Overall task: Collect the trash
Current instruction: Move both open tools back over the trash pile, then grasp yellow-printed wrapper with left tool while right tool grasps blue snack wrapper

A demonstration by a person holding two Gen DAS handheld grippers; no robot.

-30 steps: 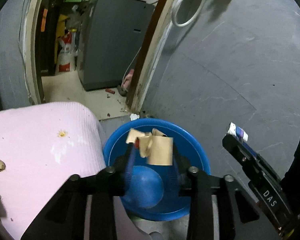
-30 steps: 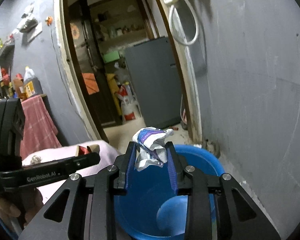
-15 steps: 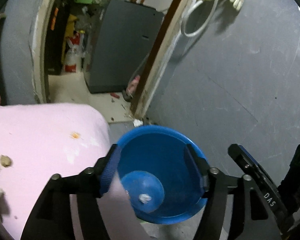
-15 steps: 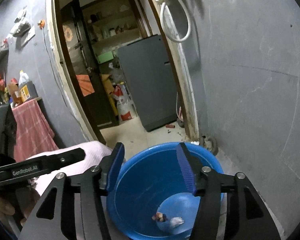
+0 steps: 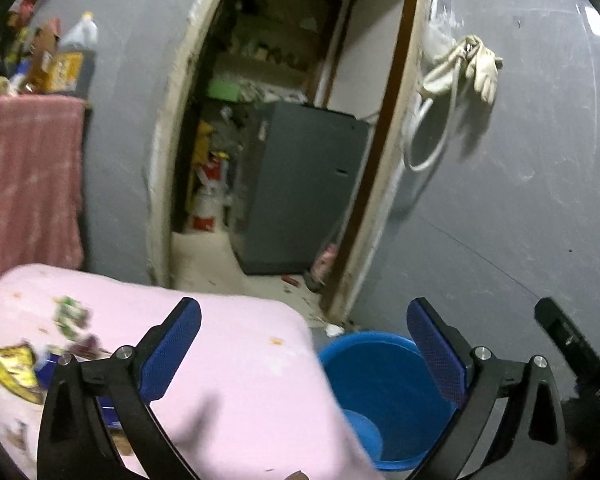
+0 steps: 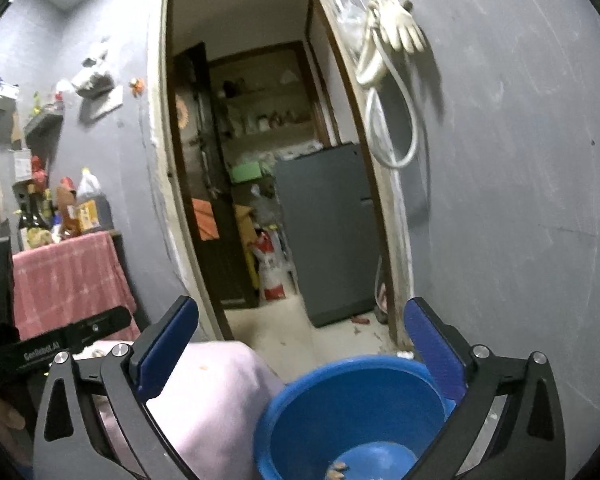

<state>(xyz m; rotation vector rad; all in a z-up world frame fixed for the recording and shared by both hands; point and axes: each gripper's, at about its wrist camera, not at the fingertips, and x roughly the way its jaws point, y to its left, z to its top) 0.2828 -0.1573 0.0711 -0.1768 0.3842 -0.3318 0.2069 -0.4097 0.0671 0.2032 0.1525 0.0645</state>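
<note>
blurred wrappers [image 5: 16, 364], bucket [image 6: 340, 408] bottom cropped

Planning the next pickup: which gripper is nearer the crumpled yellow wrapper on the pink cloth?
Left. The left gripper hangs over the pink cloth beside the yellow wrapper; the right gripper is above the blue bucket.

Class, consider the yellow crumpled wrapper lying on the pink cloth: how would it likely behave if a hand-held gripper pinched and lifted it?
The yellow wrapper looks like thin, creased foil, so it is probably very light and floppy. Its glossy surface may slip between the pads. Lying on the soft pink cloth, it could press in rather than slide when pushed.
</note>
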